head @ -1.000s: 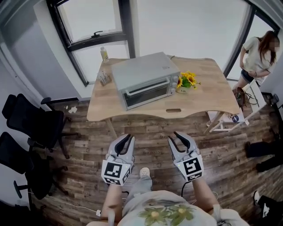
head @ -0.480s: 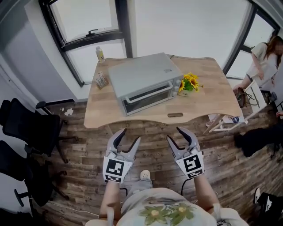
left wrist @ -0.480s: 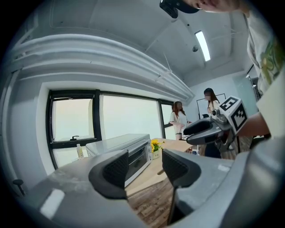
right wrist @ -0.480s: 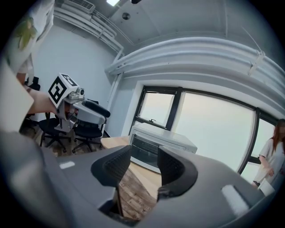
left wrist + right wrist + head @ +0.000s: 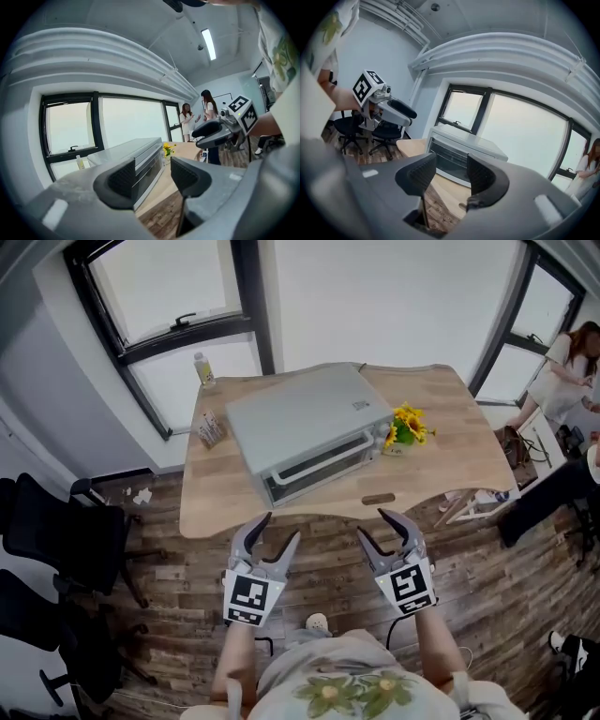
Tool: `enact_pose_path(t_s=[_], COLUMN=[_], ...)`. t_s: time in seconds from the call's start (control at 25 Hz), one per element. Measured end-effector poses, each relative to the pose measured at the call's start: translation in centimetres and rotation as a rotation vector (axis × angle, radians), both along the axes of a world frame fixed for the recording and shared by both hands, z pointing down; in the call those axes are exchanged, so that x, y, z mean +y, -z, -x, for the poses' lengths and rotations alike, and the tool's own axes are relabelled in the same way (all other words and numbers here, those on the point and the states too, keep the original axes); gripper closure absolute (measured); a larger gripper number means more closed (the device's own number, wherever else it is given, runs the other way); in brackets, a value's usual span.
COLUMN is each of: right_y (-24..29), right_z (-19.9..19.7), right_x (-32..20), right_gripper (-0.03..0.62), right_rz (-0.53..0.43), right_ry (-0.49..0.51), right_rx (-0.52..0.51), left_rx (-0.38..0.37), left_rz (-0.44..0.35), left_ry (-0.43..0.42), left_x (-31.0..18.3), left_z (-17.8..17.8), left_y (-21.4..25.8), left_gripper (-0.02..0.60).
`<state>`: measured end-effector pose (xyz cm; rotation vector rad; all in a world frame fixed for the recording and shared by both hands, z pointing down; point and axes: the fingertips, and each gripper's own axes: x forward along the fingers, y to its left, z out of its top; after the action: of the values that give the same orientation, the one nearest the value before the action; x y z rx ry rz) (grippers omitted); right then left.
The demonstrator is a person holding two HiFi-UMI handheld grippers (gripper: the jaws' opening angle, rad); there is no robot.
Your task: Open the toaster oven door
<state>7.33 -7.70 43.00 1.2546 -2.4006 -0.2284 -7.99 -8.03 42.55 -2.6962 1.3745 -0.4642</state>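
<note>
A grey toaster oven (image 5: 300, 423) stands on the wooden table (image 5: 450, 460), its glass door (image 5: 323, 463) shut and facing me. Both grippers hover over the floor in front of the table's near edge, well short of the oven. My left gripper (image 5: 279, 527) is open and empty. The jaws of my right gripper (image 5: 373, 524) are opening, with nothing between them. In the left gripper view the oven (image 5: 143, 159) shows beyond the open left gripper (image 5: 152, 176). In the right gripper view the oven (image 5: 459, 157) shows past the right gripper (image 5: 447, 173).
A small pot of sunflowers (image 5: 405, 426) sits right of the oven. A bottle (image 5: 201, 369) and a small box (image 5: 208, 429) stand at the table's left. Black office chairs (image 5: 56, 531) are on the left. A person (image 5: 572, 362) stands far right.
Both grippers' jaws have spread open. I have moved closer to the table, so both grippers now hang near its front edge. The person at the right has shifted.
</note>
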Motion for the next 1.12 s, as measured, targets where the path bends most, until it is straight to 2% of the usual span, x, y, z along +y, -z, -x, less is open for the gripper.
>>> enact_pose_path(t_s=[0.12,0.48,0.84,1.12], right_y=[-0.3,-2.1,-3.4,-4.2], right_z=[0.4,1.2,1.4,1.5], right_x=[-0.8,-3.3,-7.7,-12.2], right_gripper=[0.401,0.401,0.399,0.399], right_rz=[0.003,0.034,0.044,0.050], right_ry=[-0.004,0.026,0.069,0.117], right_rx=[0.016,0.091,0.160,0.232], left_rx=[-0.045,-0.107,-0.180,-0.204], left_rz=[0.003,0.048,0.093,0.113], left_ry=[-0.017,-0.043,-0.070,-0.062], left_x=[-1.1,-3.9,-7.2,-10.3], left_z=[0.2,-0.3,-1.4,-1.2], left_y=[-0.7,-3.2,-4.9,-5.7], left_gripper=[0.345,0.345,0.345,0.345])
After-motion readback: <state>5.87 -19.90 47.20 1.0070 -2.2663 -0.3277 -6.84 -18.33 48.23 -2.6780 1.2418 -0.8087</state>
